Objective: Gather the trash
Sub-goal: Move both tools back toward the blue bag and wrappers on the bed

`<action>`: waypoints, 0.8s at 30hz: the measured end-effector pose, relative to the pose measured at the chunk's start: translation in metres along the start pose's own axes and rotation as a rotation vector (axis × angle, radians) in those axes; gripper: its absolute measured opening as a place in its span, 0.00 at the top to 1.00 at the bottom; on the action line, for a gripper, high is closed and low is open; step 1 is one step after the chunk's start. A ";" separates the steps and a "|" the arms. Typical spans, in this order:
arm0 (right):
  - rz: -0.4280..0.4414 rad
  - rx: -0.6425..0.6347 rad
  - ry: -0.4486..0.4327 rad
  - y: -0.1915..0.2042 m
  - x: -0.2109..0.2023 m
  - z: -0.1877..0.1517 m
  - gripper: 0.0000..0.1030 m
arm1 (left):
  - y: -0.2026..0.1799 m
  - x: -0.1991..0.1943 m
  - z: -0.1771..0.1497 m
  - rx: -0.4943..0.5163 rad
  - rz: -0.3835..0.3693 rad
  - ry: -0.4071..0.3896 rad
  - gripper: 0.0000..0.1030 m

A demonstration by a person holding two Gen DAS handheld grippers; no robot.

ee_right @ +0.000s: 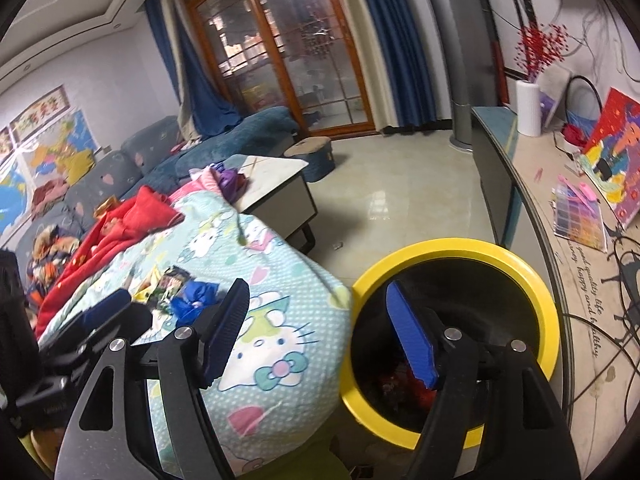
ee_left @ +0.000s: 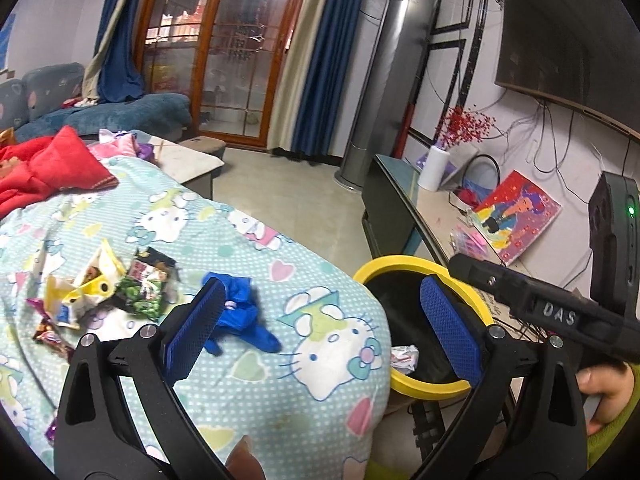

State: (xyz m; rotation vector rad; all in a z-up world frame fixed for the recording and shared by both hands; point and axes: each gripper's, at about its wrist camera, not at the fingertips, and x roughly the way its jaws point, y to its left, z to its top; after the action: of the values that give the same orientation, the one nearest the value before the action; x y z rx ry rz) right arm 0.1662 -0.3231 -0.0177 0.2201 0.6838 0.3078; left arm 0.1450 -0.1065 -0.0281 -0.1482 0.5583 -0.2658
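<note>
A yellow-rimmed black bin stands beside the bed; it also shows in the right wrist view with wrappers at the bottom. A white crumpled wrapper lies inside it. On the Hello Kitty blanket lie a crumpled blue wrapper, a green snack packet and yellow and white wrappers. My left gripper is open and empty, between the blue wrapper and the bin. My right gripper is open and empty over the bin's left rim.
Red clothes lie further up the bed. A low table and a stool stand beyond it. A glass-topped cabinet with a painting and a paper roll runs along the right wall.
</note>
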 end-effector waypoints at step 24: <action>0.065 -0.214 0.060 0.074 0.023 -0.022 0.31 | 0.080 -0.042 0.011 -0.143 0.127 -0.114 0.13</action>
State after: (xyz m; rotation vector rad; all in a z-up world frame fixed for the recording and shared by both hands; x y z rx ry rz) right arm 0.1532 -0.2443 -0.0259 0.0288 0.6979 0.4485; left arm 0.1335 -0.0169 -0.0144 -0.2636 0.4714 -0.0926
